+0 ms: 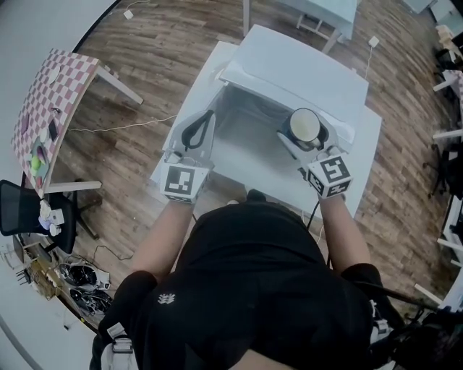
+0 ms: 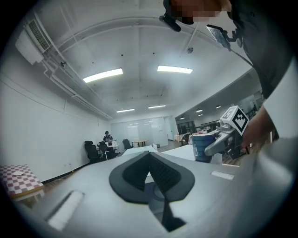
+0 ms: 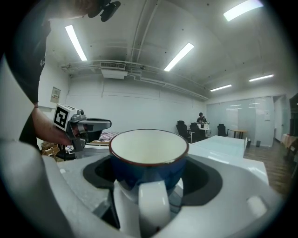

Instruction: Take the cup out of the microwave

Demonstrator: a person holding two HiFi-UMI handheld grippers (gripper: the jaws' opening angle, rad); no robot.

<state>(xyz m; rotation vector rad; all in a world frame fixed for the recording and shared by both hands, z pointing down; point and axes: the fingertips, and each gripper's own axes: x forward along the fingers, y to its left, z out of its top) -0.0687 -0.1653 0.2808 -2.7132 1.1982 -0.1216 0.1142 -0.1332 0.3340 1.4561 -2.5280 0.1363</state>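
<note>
A blue cup (image 1: 304, 123) with a white inside and a white handle sits between the fingers of my right gripper (image 1: 308, 139), which is shut on it. In the right gripper view the cup (image 3: 149, 155) stands upright, handle toward the camera. It is held above the white table (image 1: 362, 137), just in front of the white microwave (image 1: 296, 72). My left gripper (image 1: 208, 115) hovers at the table's left side, jaws shut with nothing between them; its dark pads (image 2: 150, 172) meet at the tips. From the left gripper view the cup (image 2: 201, 148) shows at the right.
A pink checkered table (image 1: 51, 94) stands at the far left, with a black chair (image 1: 18, 206) and clutter below it. A cable (image 1: 123, 126) runs across the wood floor. More white furniture (image 1: 325, 14) stands beyond the microwave.
</note>
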